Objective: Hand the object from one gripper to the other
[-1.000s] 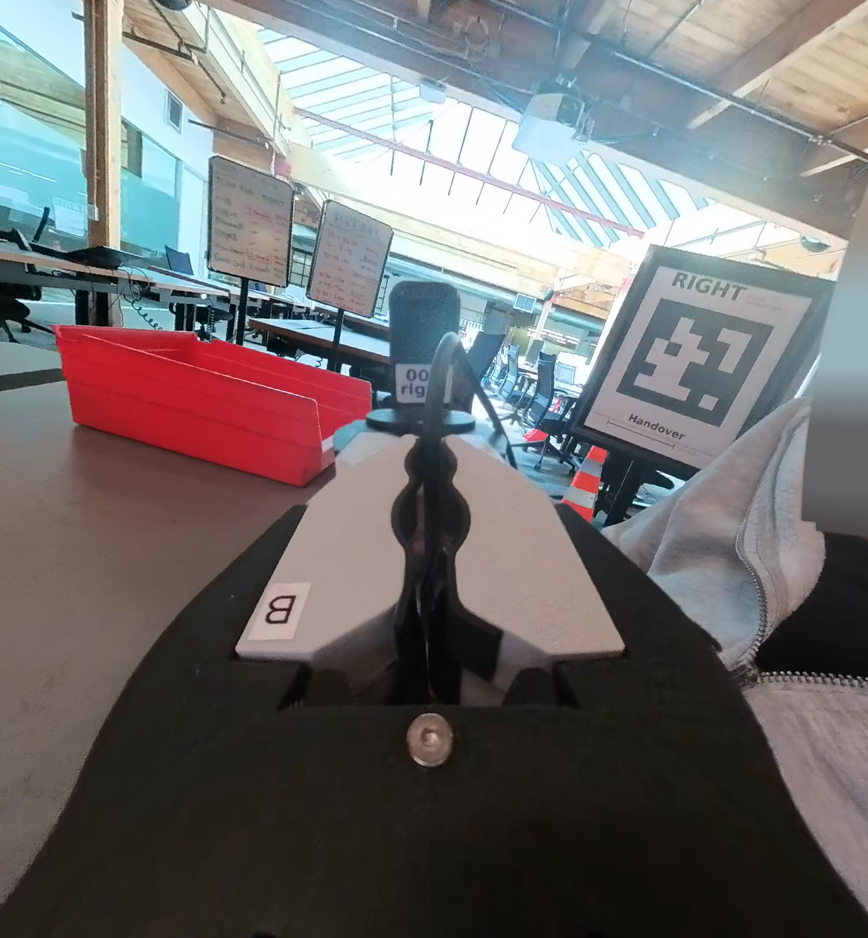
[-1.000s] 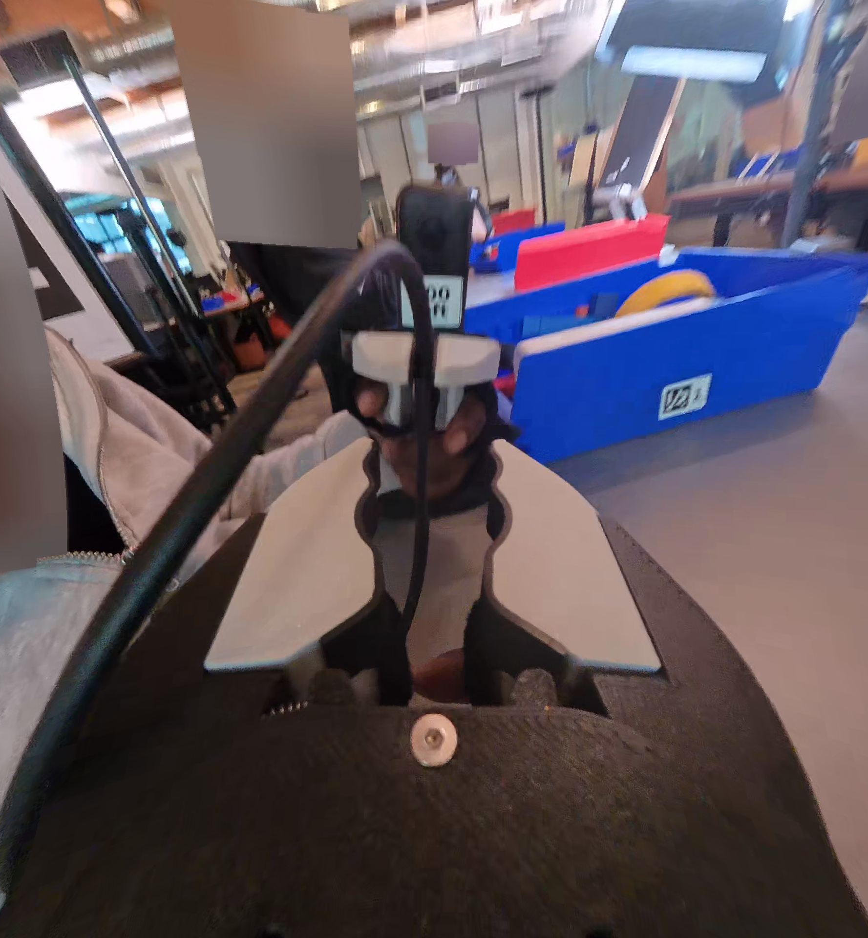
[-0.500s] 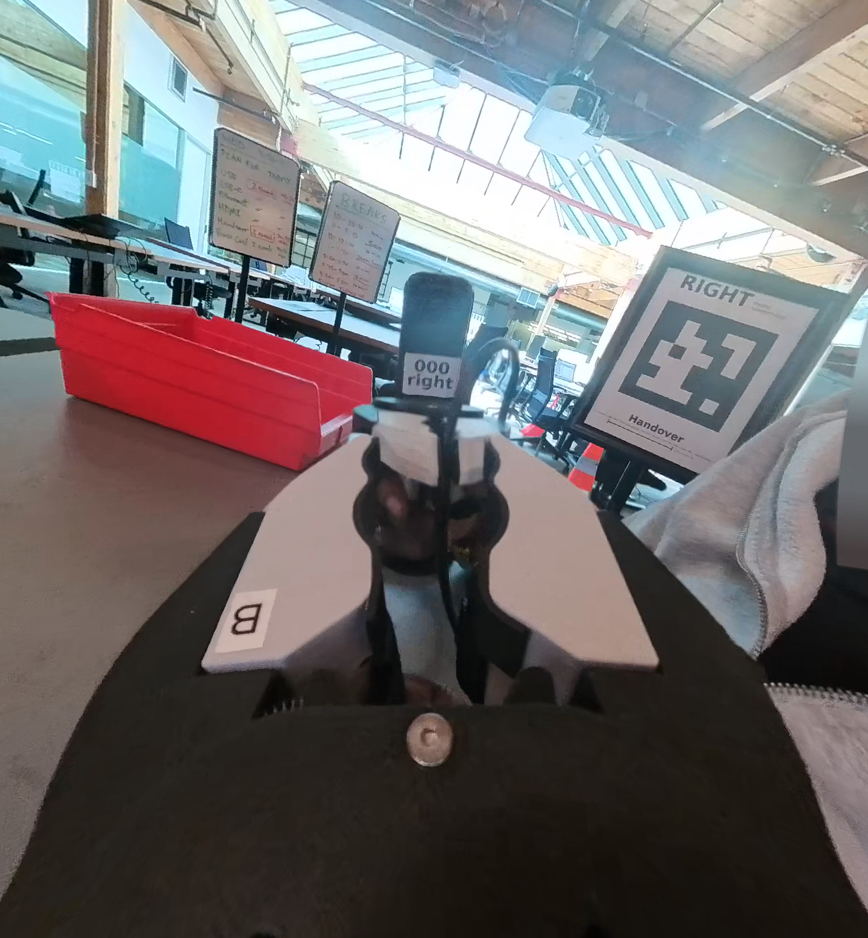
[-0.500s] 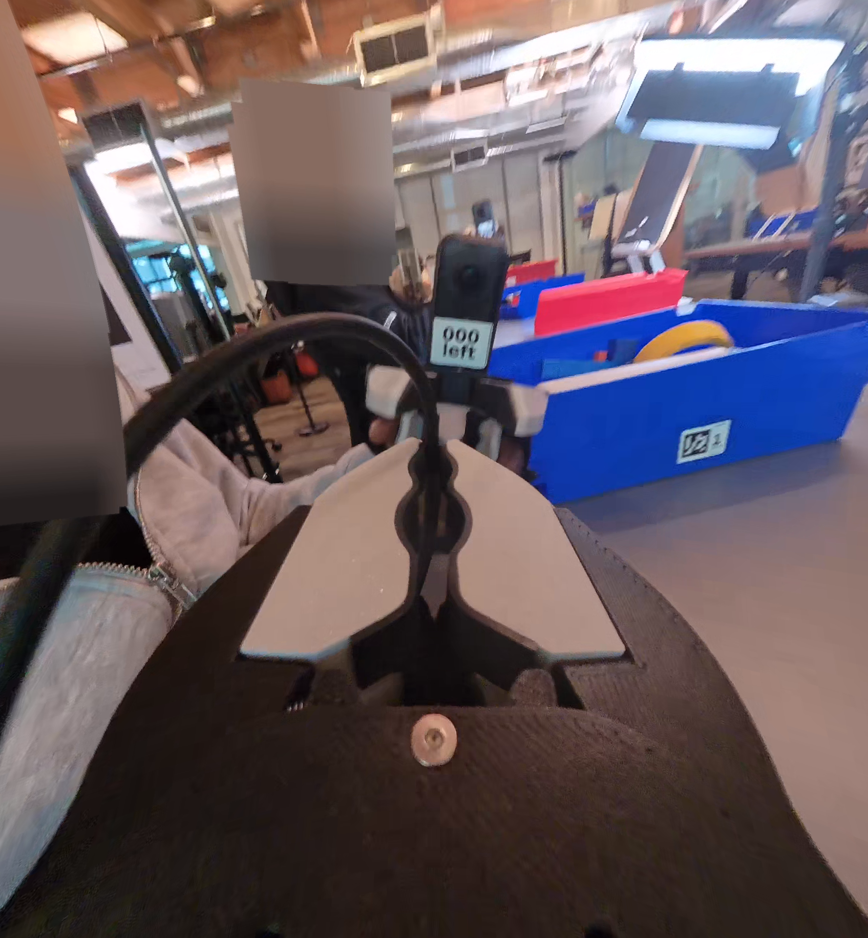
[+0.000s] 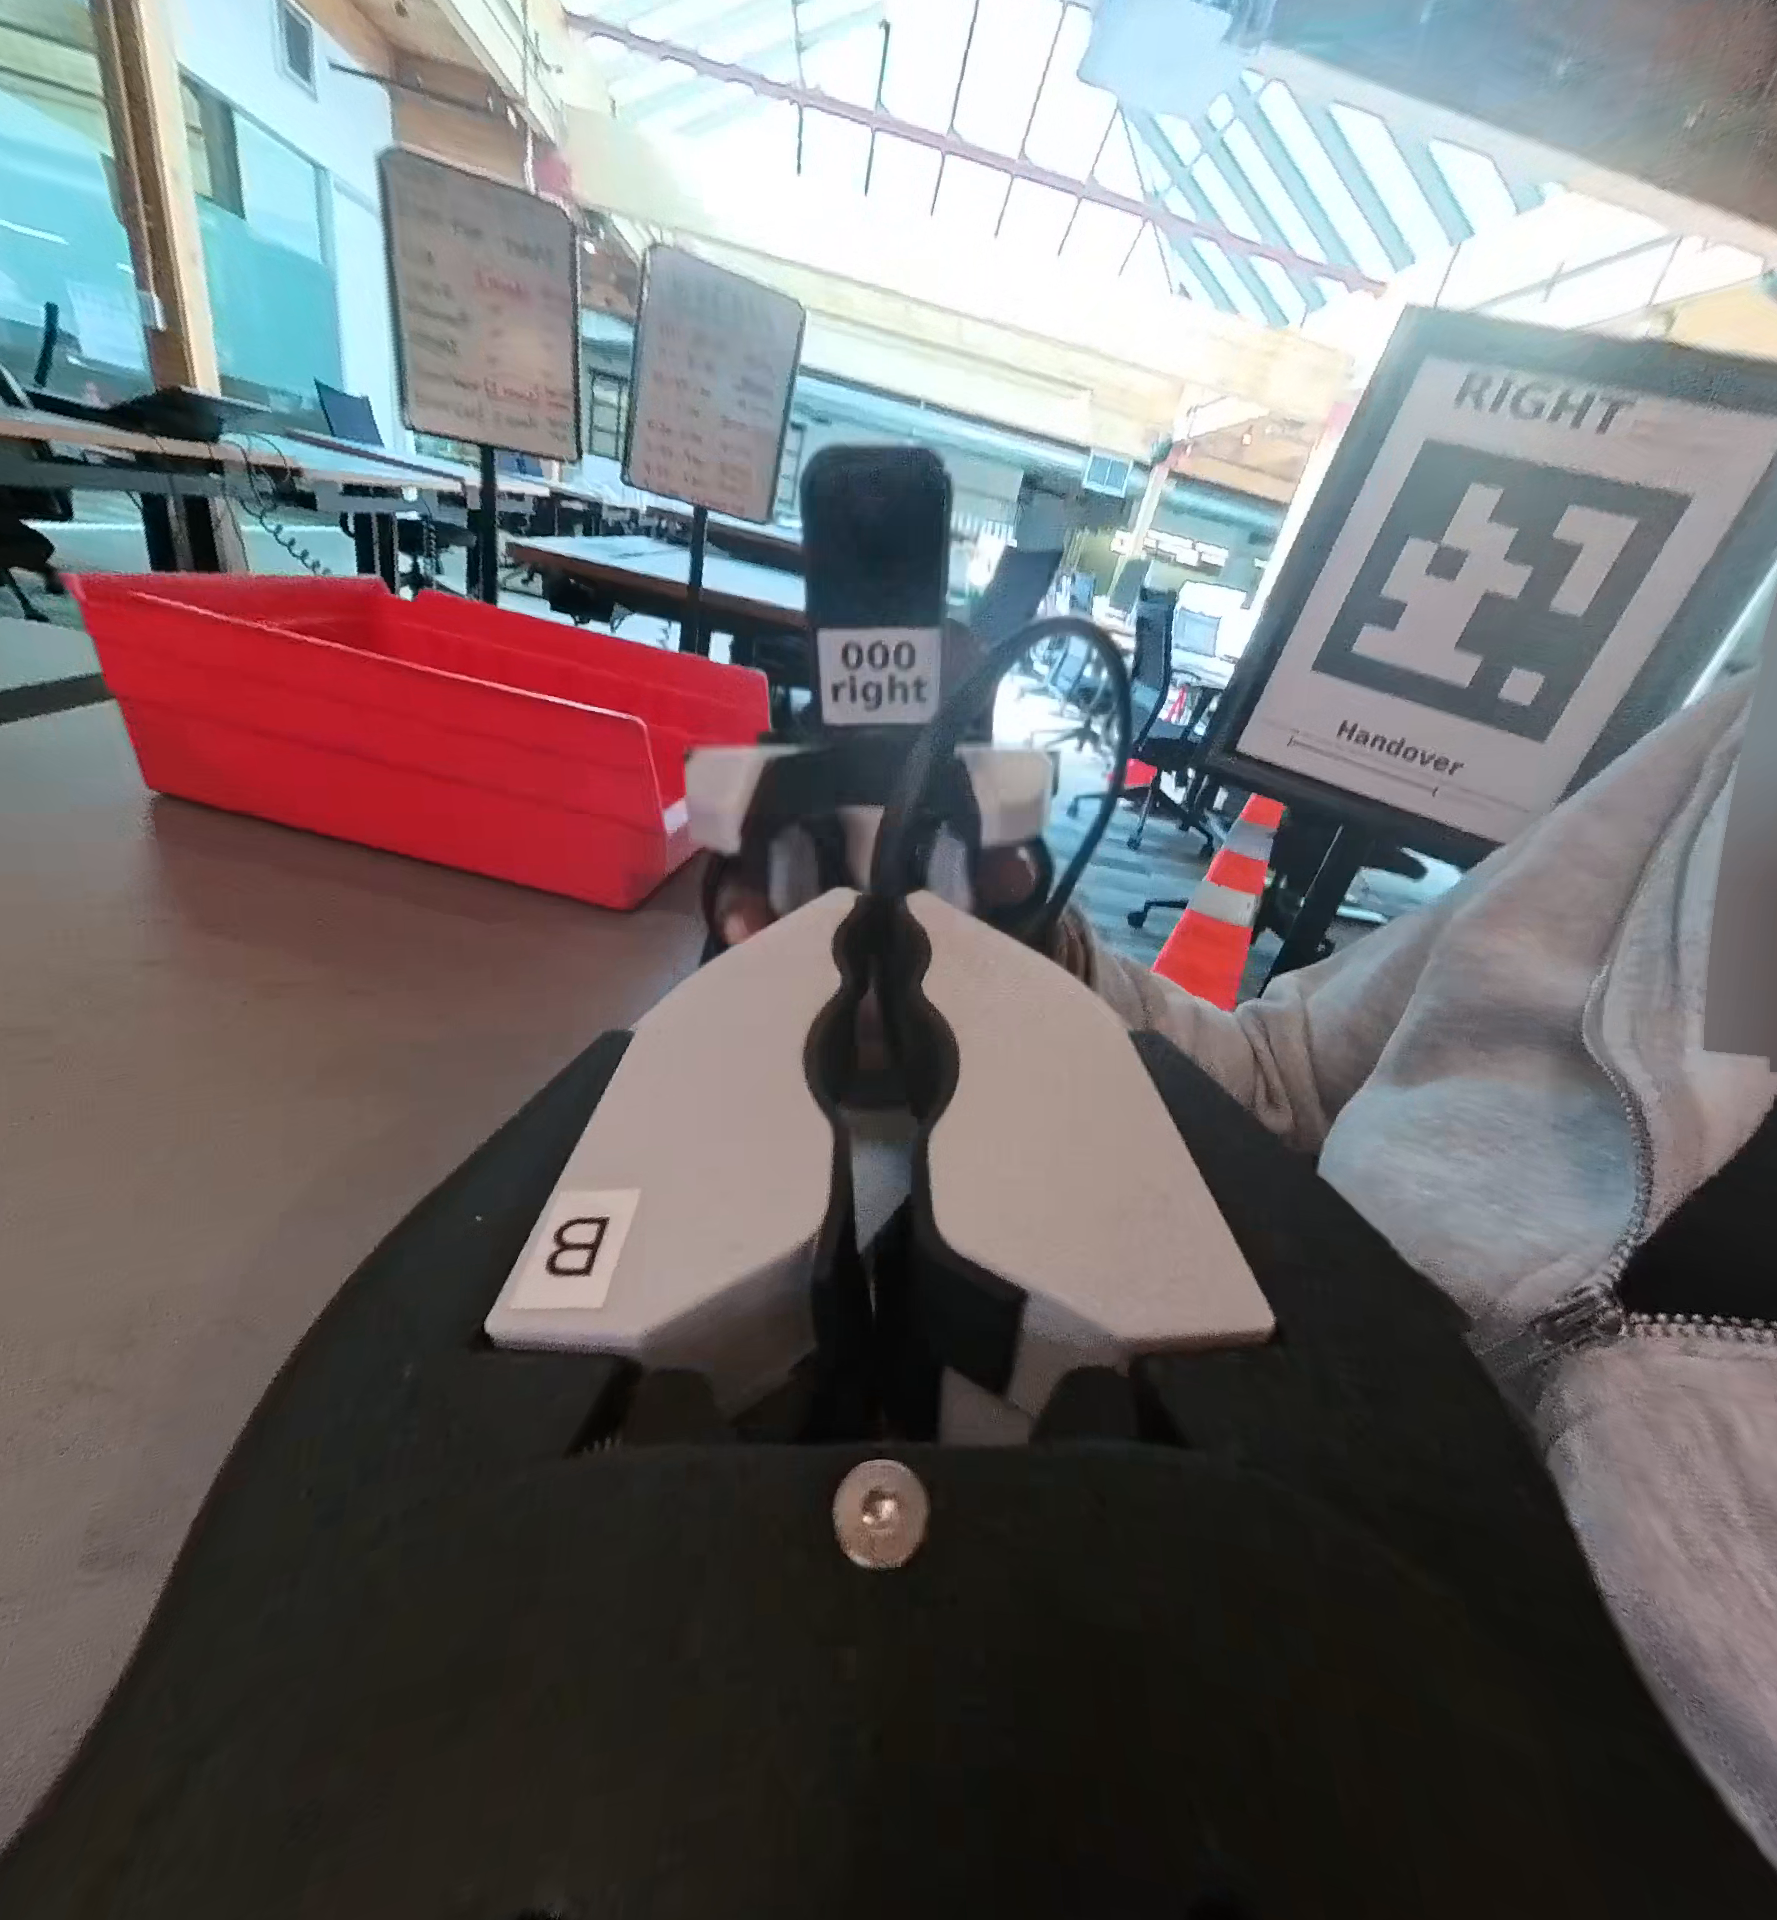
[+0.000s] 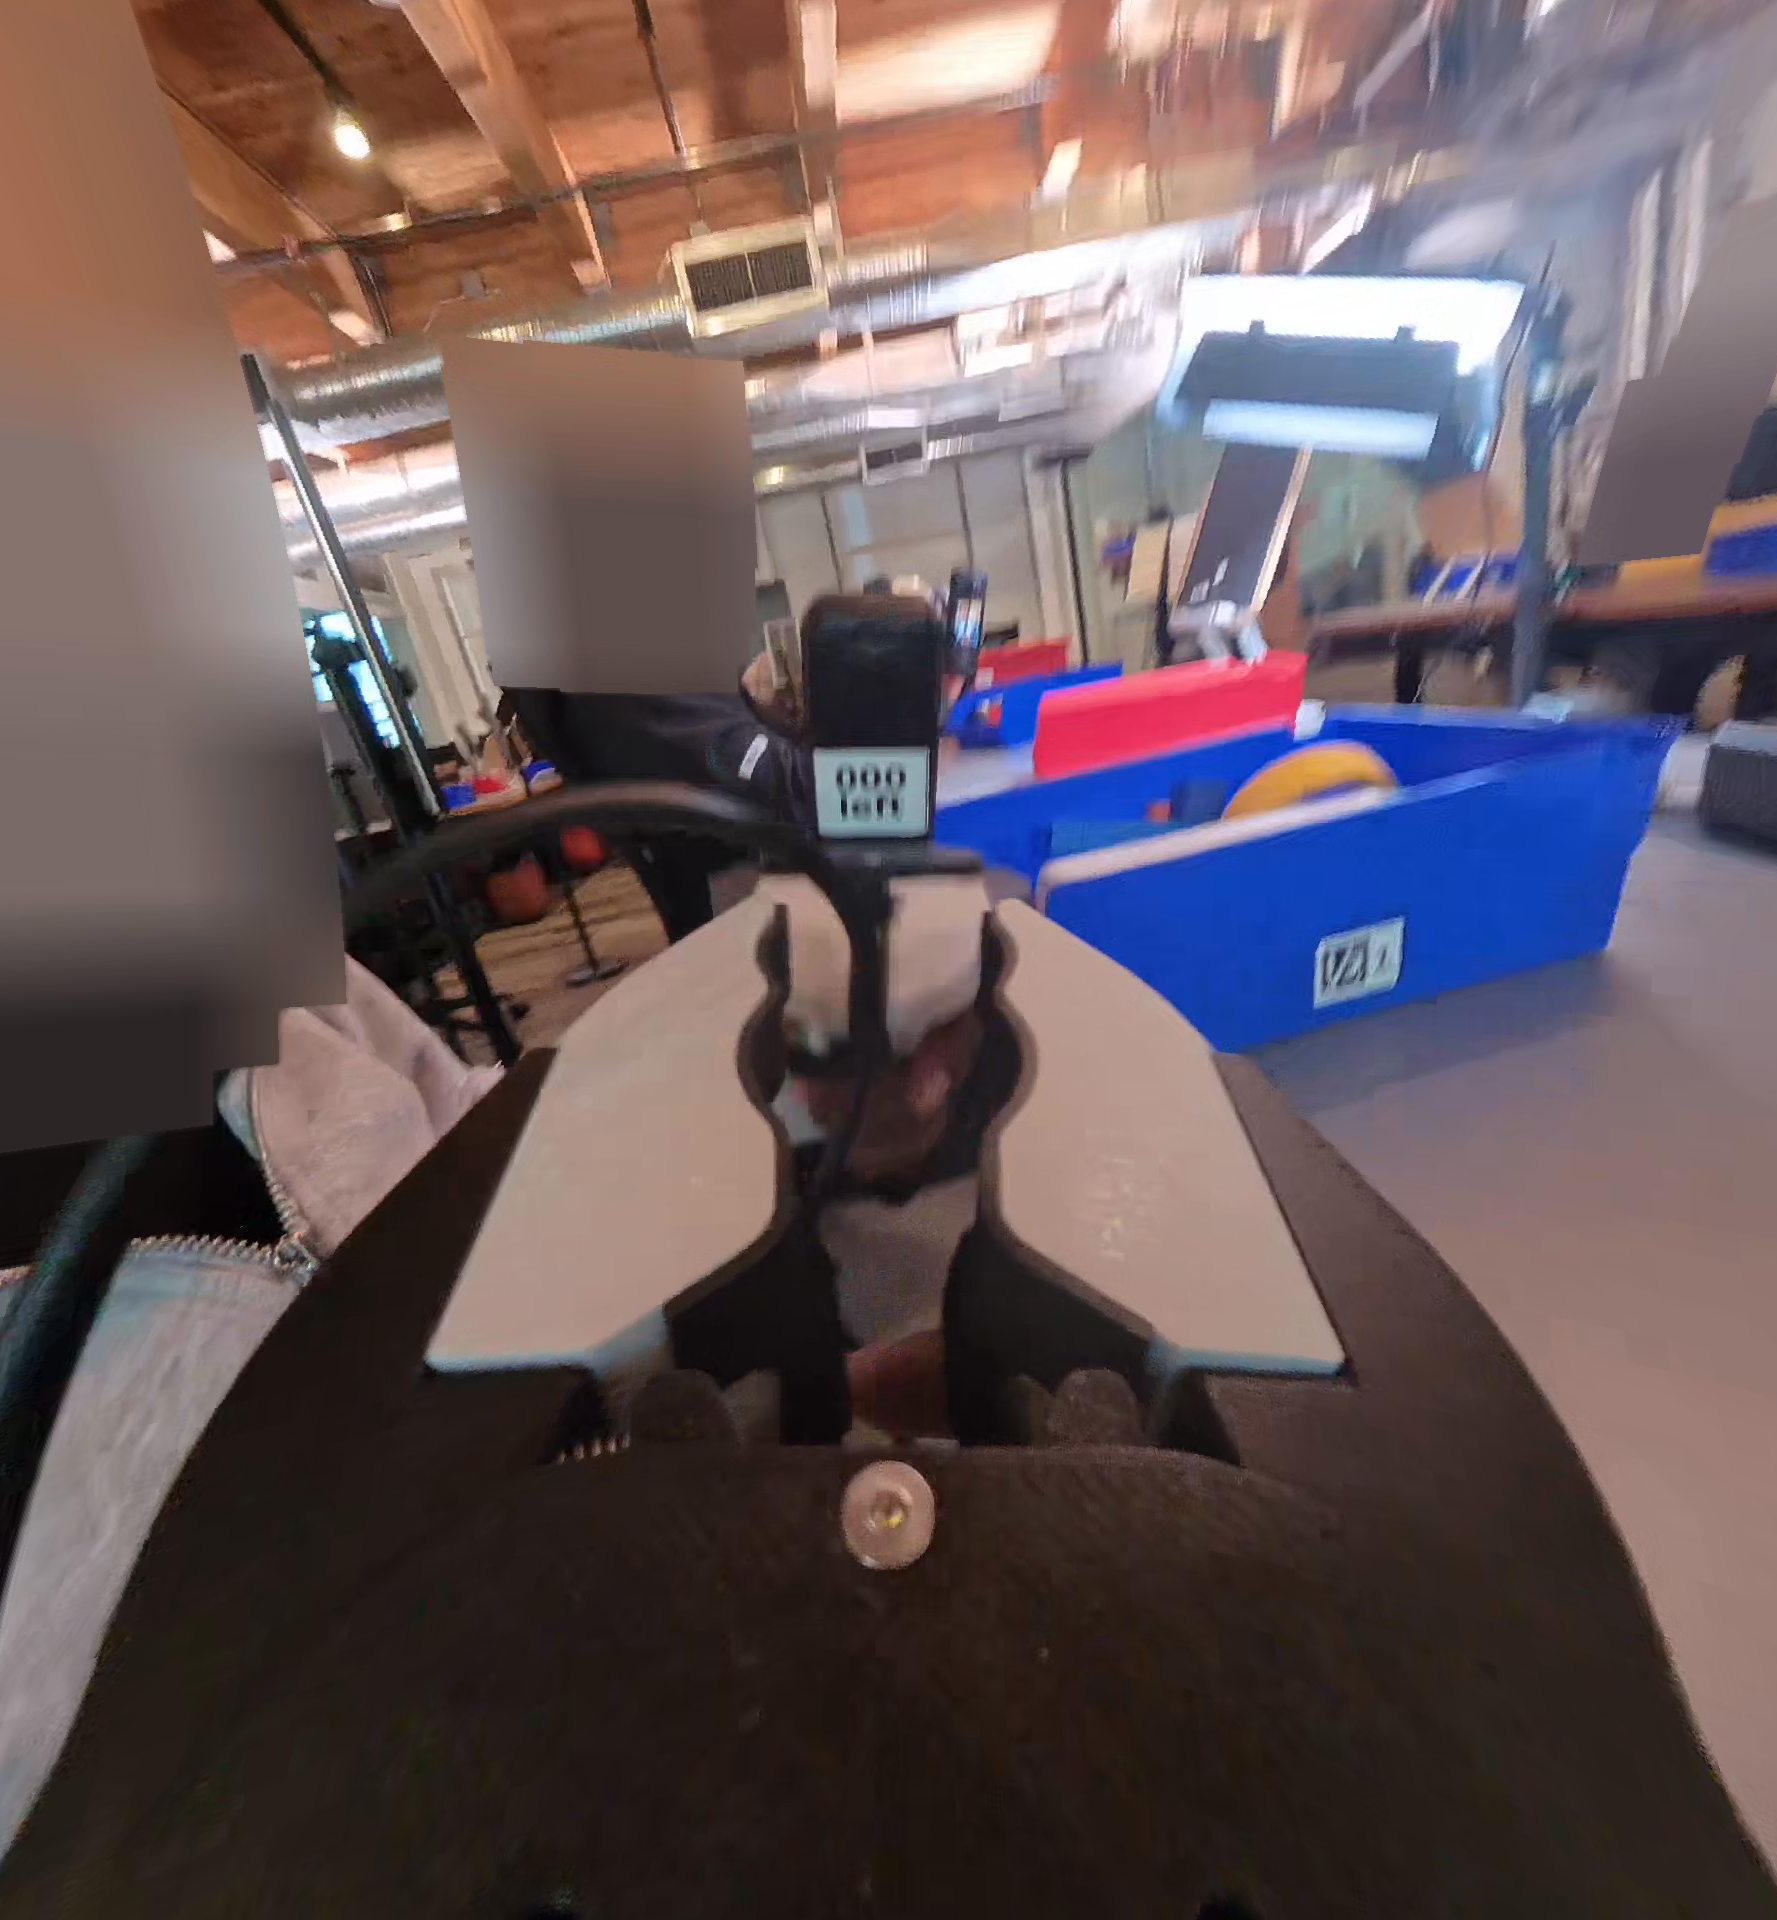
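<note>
A black cable [image 5: 1071, 649] is the object. My left gripper [image 5: 879, 914] is shut on it at the fingertips, and the cable loops up and to the right from there. My right gripper [image 5: 868, 798] faces it just beyond, with its fingers spread wide. In the right wrist view my right gripper [image 6: 884, 923] is open, with the cable [image 6: 572, 821] running between its fingers without being pinched. The left gripper [image 6: 871, 982] shows closed just past them. The cable arcs away to the lower left.
A red bin [image 5: 396, 727] stands on the grey table [image 5: 188, 1091] to the left. A blue bin [image 6: 1383, 914] holding a yellow roll [image 6: 1310, 774] stands to the right. A framed marker sign [image 5: 1518, 582], an orange cone [image 5: 1216, 914] and a person's grey sleeve [image 5: 1486, 987] are close by. My two grippers' fingertips are within a few centimetres of each other.
Half a second ago the right gripper was shut on the cable and the left was open. Now the left has closed on the cable and the right has opened.
</note>
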Demonstrator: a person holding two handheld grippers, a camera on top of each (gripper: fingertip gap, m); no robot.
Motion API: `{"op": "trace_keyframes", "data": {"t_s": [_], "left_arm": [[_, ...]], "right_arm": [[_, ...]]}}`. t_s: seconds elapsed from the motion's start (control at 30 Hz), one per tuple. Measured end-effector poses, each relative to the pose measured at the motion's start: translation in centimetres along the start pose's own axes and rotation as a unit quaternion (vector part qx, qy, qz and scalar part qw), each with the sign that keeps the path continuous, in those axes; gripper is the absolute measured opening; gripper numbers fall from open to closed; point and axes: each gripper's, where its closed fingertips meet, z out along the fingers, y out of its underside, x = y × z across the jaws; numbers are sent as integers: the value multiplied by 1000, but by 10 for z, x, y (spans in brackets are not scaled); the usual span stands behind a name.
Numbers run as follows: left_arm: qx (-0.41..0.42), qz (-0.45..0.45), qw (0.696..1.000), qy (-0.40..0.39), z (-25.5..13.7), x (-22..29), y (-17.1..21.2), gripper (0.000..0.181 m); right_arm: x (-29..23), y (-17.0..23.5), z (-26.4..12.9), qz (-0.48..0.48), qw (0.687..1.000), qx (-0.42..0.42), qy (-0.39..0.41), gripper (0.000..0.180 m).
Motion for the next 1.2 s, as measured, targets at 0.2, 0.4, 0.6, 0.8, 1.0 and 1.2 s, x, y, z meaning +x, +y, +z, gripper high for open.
{"op": "trace_keyframes", "data": {"t_s": [0.2, 0.4, 0.6, 0.8, 1.0, 1.2], "left_arm": [[84, -20, 996, -17, -14, -9, -26, 4], [60, -13, 998, -21, -7, -8, -18, 5], [28, -48, 998, -29, -4, -14, -7, 38], [-34, -44, 998, -26, 2, -12, 13, 24], [-42, -25, 998, -36, 2, -14, 15, 4], [30, -18, 999, -35, -6, -14, -8, 3]], "right_arm": [[-11, 51, 11, 114, 982, -126, -79, 33], [-10, 55, 12, 88, 985, -130, -72, 5], [1, 29, 5, 62, 996, -58, -40, 4], [22, -11, -18, 30, 997, 64, 29, 4], [19, -12, -16, 26, 997, 69, 18, 4], [19, 2, -7, 96, 995, 41, -3, 35]]}}
